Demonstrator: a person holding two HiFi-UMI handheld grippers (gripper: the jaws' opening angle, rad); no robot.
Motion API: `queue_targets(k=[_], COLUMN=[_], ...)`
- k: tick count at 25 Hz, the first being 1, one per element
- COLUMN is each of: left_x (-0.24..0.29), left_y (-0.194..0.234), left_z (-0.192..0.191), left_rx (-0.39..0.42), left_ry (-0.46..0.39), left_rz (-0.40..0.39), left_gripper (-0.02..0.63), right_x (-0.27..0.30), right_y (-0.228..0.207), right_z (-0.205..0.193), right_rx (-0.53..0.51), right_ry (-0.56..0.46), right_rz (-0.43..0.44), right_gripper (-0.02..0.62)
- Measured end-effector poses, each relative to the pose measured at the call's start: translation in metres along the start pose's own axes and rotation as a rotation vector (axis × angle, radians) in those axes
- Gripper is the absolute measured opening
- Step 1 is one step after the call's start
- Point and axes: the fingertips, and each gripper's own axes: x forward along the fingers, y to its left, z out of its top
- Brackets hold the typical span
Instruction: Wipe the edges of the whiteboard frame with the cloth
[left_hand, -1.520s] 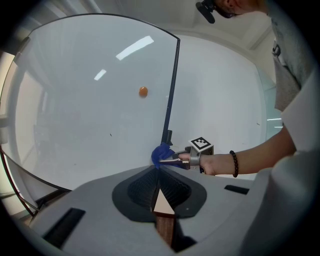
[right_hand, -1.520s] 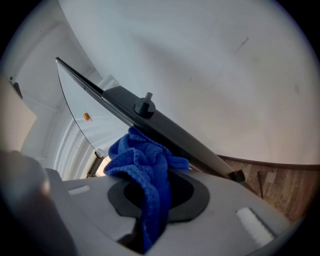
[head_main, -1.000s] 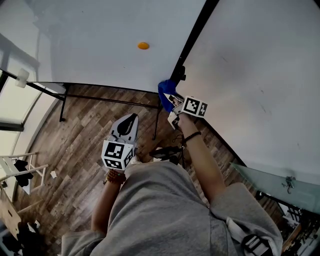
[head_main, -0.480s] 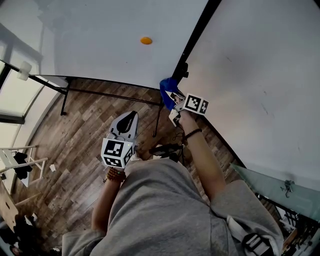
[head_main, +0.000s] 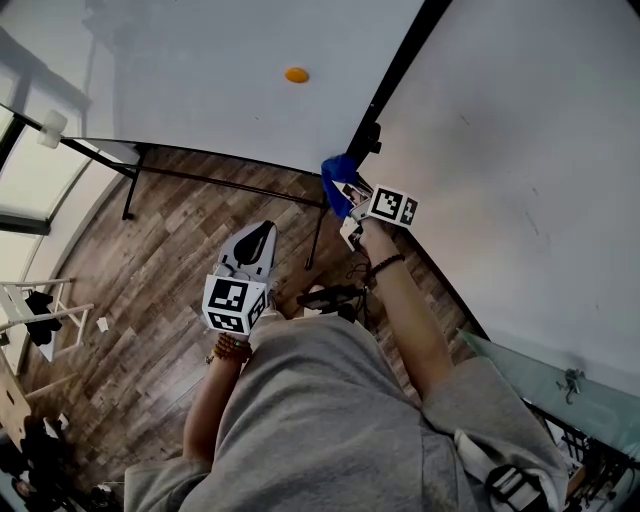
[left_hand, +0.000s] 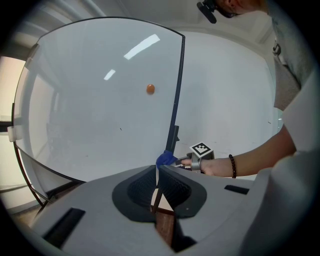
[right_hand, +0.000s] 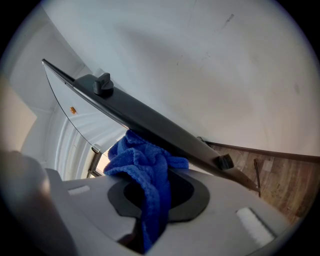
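My right gripper (head_main: 349, 196) had its fingers pinched tight on the cloth (right_hand: 144, 159) so it'd rub the whiteboard frame (right_hand: 150, 121). The left gripper (head_main: 259, 238) hung closed, empty and out of the way.

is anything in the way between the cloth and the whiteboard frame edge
Nothing visible. The blue cloth, clamped in the right tongs, appears to lie against the black frame edge. A knob sits farther along the frame, clear of the cloth.
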Motion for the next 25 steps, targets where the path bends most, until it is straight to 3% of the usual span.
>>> queue_targets(k=[25], left_x=[-0.003], left_y=[0.003], left_z=[-0.004], left_rx=[-0.017], left_ry=[0.014], left_rz=[0.078], left_gripper=[0.025], right_x=[0.011], right_y=[-0.04], right_z=[-0.02], right_rx=[0.072], right_ry=[0.074], right_rz=[-0.018], right_gripper=[0.074])
